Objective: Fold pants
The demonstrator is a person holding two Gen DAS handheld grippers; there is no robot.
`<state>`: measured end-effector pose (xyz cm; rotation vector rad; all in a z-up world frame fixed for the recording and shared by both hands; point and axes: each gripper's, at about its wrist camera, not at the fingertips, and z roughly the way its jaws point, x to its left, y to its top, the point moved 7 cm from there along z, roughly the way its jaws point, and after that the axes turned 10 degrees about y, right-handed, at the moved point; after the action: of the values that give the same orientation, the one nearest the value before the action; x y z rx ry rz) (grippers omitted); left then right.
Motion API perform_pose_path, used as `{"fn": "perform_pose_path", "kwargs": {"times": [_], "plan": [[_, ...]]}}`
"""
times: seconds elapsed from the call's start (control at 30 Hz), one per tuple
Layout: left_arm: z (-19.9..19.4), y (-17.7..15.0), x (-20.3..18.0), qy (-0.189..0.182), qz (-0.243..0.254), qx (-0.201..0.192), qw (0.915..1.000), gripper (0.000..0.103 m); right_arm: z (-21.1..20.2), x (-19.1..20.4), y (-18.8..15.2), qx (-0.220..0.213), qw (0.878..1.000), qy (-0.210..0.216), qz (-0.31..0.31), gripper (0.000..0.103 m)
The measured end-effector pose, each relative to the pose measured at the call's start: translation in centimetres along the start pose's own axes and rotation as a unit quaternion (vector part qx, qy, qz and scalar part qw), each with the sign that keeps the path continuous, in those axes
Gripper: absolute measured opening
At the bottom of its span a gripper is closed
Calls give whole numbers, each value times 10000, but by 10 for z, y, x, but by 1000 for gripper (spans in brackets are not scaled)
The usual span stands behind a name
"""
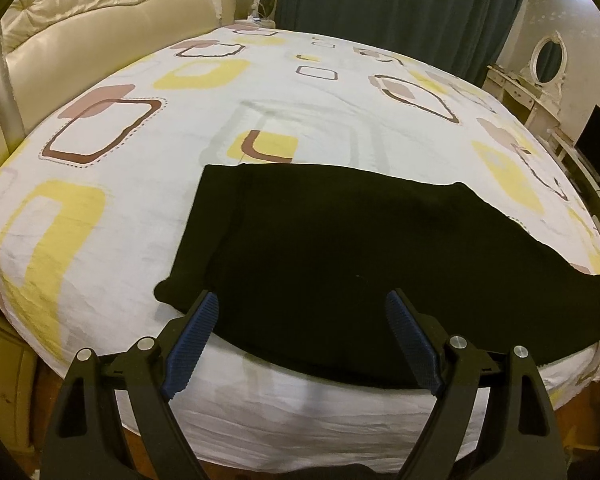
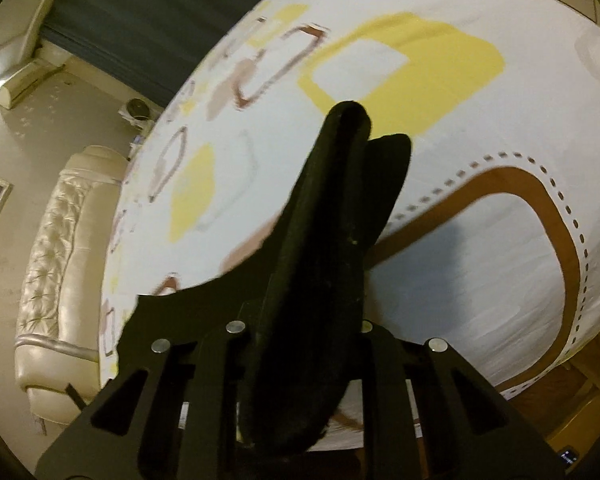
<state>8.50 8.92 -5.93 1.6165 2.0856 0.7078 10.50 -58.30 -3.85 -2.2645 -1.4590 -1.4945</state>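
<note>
Left wrist view is looking down over the near edge of a bed (image 1: 100, 240) dressed in a white sheet printed with yellow and brown rounded squares. At the left, a tufted cream headboard (image 1: 100, 12) is rising behind the mattress. Moving right, the black pants (image 1: 340, 248) are lying flat along the near side of the sheet, their left end squared off, which suits a fold brought over from the other end. The left gripper (image 1: 302, 312) is hovering over the pants' near edge with its 2 blue pads spread wide and nothing between them; it is probably waiting there to pin or catch the cloth once the far end arrives. Farther right, the pants are tapering and running out of the picture's right edge, so the end being handled is not showing here. A dark curtain (image 1: 400, 8) and a white dressing table (image 1: 540, 80) are standing beyond.

Right wrist view is showing the right gripper (image 2: 312, 344) clenched on a bunched end of the pants (image 2: 332, 208), the cloth sticking up and forward between the jaws above the sheet. The pads are buried in black fabric, so exactly how much cloth they are pinching is hard to judge. Lifting this end clear is what lets it travel over the flat part without dragging.
</note>
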Motion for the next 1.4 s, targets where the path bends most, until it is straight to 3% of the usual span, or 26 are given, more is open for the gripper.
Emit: {"fn": "perform_pose_path", "kwargs": {"times": [0.33,0.6,0.73,0.93,1.1,1.4], "plan": [[2,-3,-13,-18,191,-27,9998,85,24,120,-21,2,9951,737,-655,18],[2,-3,-12,-71,3,32,10000,85,89,192,-74,442,9876,778,-1289,18],[1,-4,-15,-62,71,-6,10000,85,125,203,-103,765,9845,750,-1390,18],[0,-4,-21,-57,147,-57,9999,85,182,205,-139,1035,9806,256,-1644,18],[-2,-5,-29,-56,322,-123,9994,85,220,205,-166,1285,9780,98,-1642,18],[-8,-7,-46,-32,694,-288,9972,85,257,210,-193,1470,9707,-250,-1884,18]]}}
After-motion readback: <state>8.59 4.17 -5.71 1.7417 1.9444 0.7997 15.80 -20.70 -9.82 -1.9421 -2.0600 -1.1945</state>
